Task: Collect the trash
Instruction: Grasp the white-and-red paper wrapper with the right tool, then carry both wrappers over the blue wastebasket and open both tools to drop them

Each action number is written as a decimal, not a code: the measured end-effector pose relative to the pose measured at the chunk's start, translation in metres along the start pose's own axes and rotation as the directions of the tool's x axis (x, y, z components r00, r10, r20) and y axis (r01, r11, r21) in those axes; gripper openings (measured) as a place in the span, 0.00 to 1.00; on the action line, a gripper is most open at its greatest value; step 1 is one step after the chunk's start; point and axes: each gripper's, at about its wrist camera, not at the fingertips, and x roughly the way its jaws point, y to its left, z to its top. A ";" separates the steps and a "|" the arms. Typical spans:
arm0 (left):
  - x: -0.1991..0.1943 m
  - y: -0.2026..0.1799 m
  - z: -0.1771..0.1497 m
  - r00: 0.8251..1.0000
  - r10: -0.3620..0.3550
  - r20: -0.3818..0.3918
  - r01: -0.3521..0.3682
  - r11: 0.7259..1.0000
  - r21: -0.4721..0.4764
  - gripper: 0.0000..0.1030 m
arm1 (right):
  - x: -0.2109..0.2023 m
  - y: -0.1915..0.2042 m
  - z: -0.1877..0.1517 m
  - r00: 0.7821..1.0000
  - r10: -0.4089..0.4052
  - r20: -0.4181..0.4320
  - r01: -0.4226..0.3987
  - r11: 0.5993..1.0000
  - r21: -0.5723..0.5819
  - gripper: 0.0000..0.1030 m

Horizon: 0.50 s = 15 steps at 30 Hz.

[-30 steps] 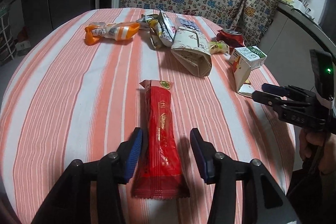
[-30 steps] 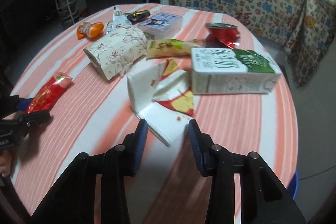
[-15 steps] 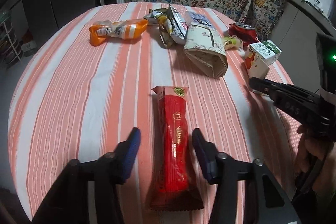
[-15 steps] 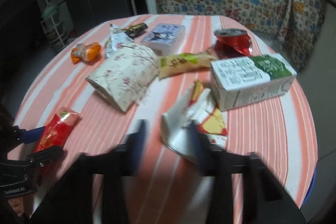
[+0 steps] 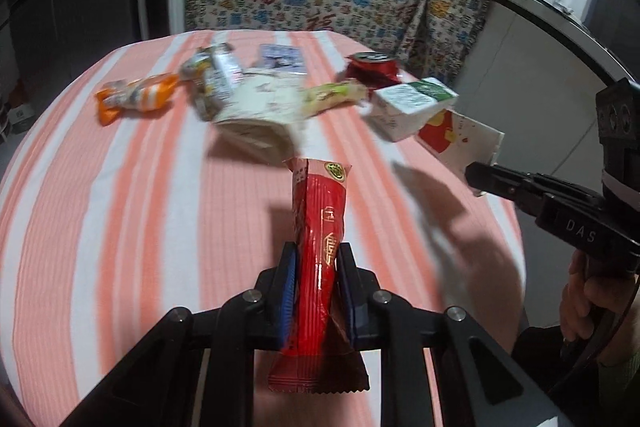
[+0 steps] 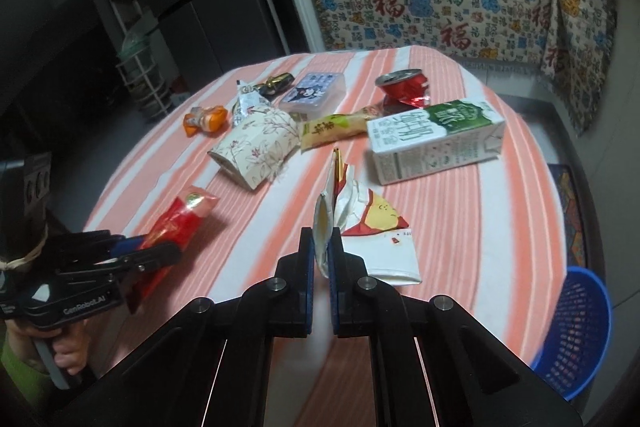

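My left gripper (image 5: 317,267) is shut on a long red snack wrapper (image 5: 320,223) and holds it tilted up above the round striped table (image 5: 120,219). It also shows in the right wrist view (image 6: 182,223). My right gripper (image 6: 321,259) is shut on a flattened white and red paper carton (image 6: 368,239), pinching its upright edge. The carton also shows in the left wrist view (image 5: 460,139), with the right gripper (image 5: 480,179) at its near edge.
On the table lie a green and white milk carton (image 6: 436,139), a crushed red can (image 6: 404,89), a floral paper pack (image 6: 256,147), a green snack bag (image 6: 332,129), an orange wrapper (image 6: 204,119) and a plastic box (image 6: 314,93). A blue basket (image 6: 576,327) stands on the floor at right.
Both grippers have shut: the left on the red wrapper, the right on the paper carton. Both items are lifted off the table.
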 end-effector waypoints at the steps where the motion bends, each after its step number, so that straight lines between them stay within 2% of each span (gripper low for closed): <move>1: 0.001 -0.010 0.002 1.000 -0.010 0.001 0.010 1.000 0.013 0.19 | -0.005 -0.005 -0.002 1.000 0.003 0.004 -0.003 1.000 0.014 0.04; 7: 0.018 -0.074 0.025 0.996 -0.085 -0.017 0.086 0.993 0.083 0.19 | -0.045 -0.049 -0.004 0.998 -0.026 0.063 0.018 0.993 0.112 0.04; 11: 0.034 -0.126 0.043 0.988 -0.146 -0.041 0.150 0.978 0.145 0.19 | -0.079 -0.095 -0.008 0.990 -0.099 0.099 0.078 0.977 0.199 0.04; 15: 0.057 -0.181 0.060 0.978 -0.198 -0.071 0.209 0.957 0.203 0.19 | -0.106 -0.152 -0.016 0.981 -0.181 0.074 0.151 0.942 0.300 0.04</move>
